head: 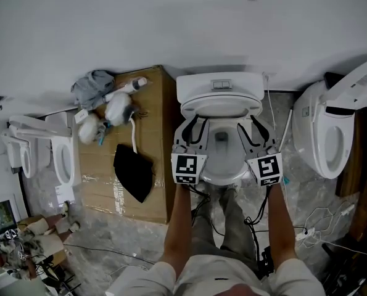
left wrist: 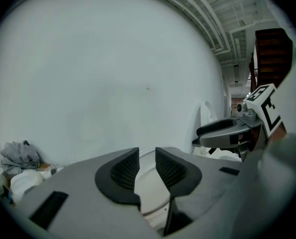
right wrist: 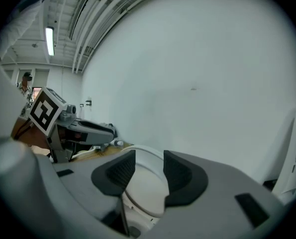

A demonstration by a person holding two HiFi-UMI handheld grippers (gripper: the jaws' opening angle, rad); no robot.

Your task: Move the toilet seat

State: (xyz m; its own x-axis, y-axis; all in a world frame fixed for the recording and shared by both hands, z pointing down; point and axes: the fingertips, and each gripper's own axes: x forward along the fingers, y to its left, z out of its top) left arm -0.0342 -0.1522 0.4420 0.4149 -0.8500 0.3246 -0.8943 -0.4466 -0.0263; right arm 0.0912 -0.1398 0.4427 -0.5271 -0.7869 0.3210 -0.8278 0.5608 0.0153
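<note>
The white toilet seat (head: 221,108) is tilted up off the bowl (head: 223,162), its far edge near the tank (head: 220,82). My left gripper (head: 194,121) grips the seat's left rim and my right gripper (head: 255,119) its right rim. In the left gripper view the jaws (left wrist: 147,161) are closed on the white seat (left wrist: 148,185). The right gripper view has the jaws (right wrist: 148,163) closed on the seat (right wrist: 142,185) too. Each gripper is visible from the other's camera, the right one (left wrist: 227,131) and the left one (right wrist: 83,128).
A cardboard box (head: 152,103) stands left of the toilet with a black cloth (head: 134,172), a grey cloth (head: 94,86) and white bottles on it. Other toilets stand at the right (head: 325,137) and the far left (head: 60,159). Cables (head: 309,227) lie on the floor. A white wall is right behind.
</note>
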